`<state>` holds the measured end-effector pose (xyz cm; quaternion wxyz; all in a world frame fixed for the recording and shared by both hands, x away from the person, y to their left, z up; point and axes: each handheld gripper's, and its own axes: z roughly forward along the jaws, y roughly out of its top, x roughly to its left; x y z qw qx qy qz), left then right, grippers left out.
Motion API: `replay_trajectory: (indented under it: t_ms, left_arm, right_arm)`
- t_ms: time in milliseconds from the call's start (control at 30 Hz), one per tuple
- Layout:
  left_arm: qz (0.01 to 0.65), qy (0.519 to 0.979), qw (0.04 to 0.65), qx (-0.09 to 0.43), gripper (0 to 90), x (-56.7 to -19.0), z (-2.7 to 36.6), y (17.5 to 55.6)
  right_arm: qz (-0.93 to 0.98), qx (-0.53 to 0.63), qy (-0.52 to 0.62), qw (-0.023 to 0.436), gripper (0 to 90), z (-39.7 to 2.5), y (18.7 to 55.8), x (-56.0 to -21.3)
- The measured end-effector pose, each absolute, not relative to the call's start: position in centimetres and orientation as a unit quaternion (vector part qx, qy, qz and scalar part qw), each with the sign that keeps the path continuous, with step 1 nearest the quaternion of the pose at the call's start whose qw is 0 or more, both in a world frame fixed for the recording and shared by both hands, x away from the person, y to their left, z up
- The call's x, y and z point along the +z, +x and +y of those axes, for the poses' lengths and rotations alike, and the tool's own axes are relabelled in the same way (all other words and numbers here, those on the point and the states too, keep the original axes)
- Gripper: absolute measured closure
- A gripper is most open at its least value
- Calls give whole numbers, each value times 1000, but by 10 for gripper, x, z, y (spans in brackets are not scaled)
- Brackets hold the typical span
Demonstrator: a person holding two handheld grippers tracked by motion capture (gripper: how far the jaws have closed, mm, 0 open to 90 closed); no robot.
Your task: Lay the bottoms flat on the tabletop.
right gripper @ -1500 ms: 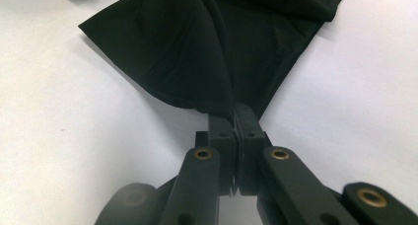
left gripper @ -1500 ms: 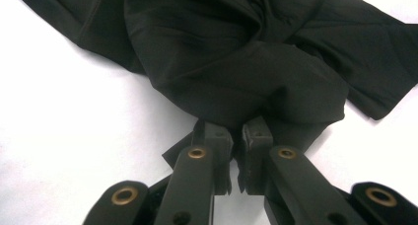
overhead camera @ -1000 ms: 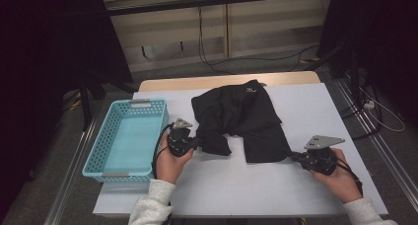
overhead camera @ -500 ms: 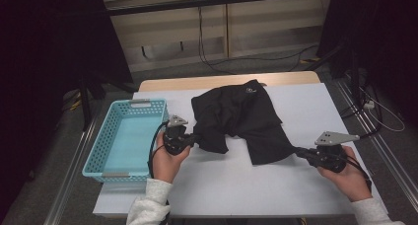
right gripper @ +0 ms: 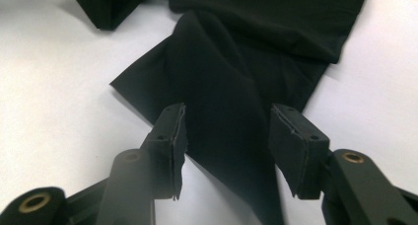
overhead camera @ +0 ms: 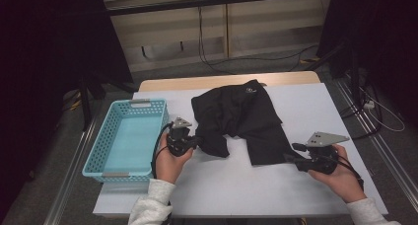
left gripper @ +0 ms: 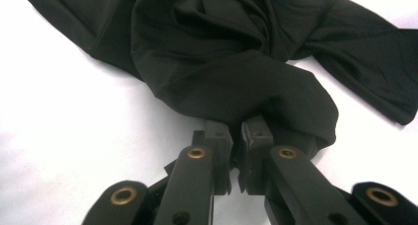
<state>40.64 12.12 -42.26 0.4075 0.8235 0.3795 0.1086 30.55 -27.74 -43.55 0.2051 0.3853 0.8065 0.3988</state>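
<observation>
Your right gripper (overhead camera: 291, 153) has drawn back toward the table's right edge since a second ago, when it sat tucked against the lower right corner of the black garment (overhead camera: 241, 119); now it sits just off that corner with a sliver of cloth edge in front of it. In the right gripper view its jaws stand wide apart, straddling a pointed flap of the garment (right gripper: 231, 87) without touching it, so that corner is free for now. Your left gripper (overhead camera: 193, 143) has barely shifted: it rests near the garment's lower left bulge, beside the blue basket (overhead camera: 106, 151). The left gripper view shows its jaws nearly together, pinching a rolled fold of the black fabric (left gripper: 241, 92) at their tips.

That leaves the garment lying crumpled across the middle of the white table (overhead camera: 236, 190), held on one side only. My reading is that you have let go on the right to take a fresh bite, probably for spreading or folding the cloth before it goes anywhere near the basket, which is empty. The flap between your right jaws lies flat on the table, so you will likely need to come in low to catch its edge rather than skate over it.
</observation>
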Motion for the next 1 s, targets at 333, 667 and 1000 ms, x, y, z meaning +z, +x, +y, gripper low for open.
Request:
replay_trajectory:
  t_ms: [333, 667, 1000]
  left_arm:
    - [363, 827, 411, 121, 479, -424, 113, 403]
    - [370, 825, 407, 133, 296, -423, 119, 404]
    - [368, 822, 413, 134, 265, -419, 118, 400]
  right_arm:
    - [827, 408, 355, 154, 513, -218, 317, -455]
    - [839, 384, 348, 167, 648, -181, 333, -469]
    - [836, 390, 353, 156, 887, -183, 330, -466]
